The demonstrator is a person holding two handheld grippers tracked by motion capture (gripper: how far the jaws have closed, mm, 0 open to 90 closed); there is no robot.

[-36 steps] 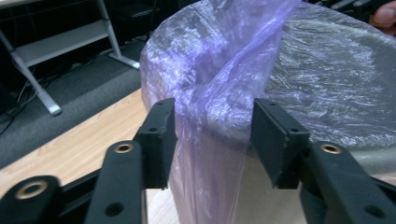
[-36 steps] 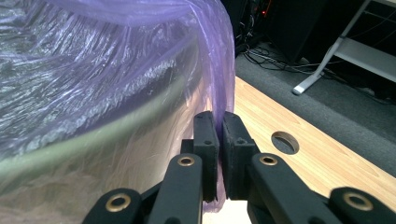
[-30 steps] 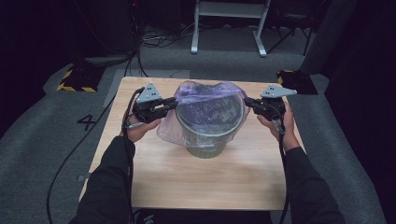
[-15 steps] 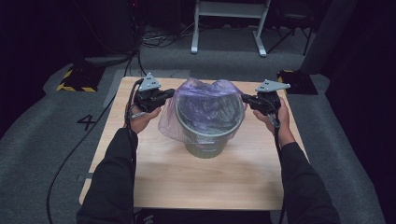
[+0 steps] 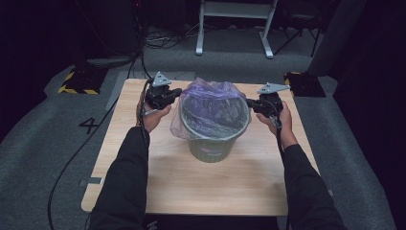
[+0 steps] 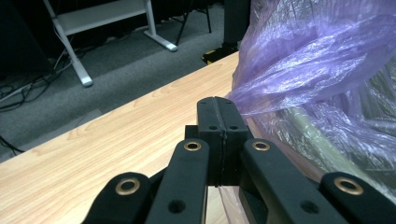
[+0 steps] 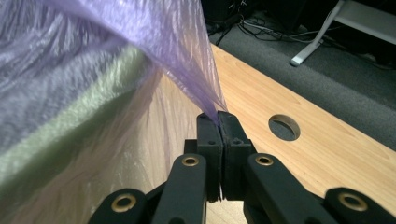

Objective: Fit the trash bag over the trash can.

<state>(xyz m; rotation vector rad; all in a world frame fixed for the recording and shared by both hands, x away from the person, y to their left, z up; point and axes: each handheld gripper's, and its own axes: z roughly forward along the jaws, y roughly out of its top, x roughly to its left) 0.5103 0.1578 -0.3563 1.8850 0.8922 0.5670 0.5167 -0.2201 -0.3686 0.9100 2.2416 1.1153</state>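
Near the bench's far edge, I am pinching the bag (image 5: 207, 91) in both clenched grippers, left (image 6: 218, 108) and right (image 7: 217, 122), easing it evenly down over the bin (image 5: 210, 146).

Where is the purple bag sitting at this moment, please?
In the high view the purple bag is draped over the rim of the green bin mid-table, pinched on either side by the left gripper and right gripper.

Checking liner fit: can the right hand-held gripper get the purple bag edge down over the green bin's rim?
Probably yes: right hand-held gripper is shut on the thin purple plastic bag, just outside the round green bin's rim.
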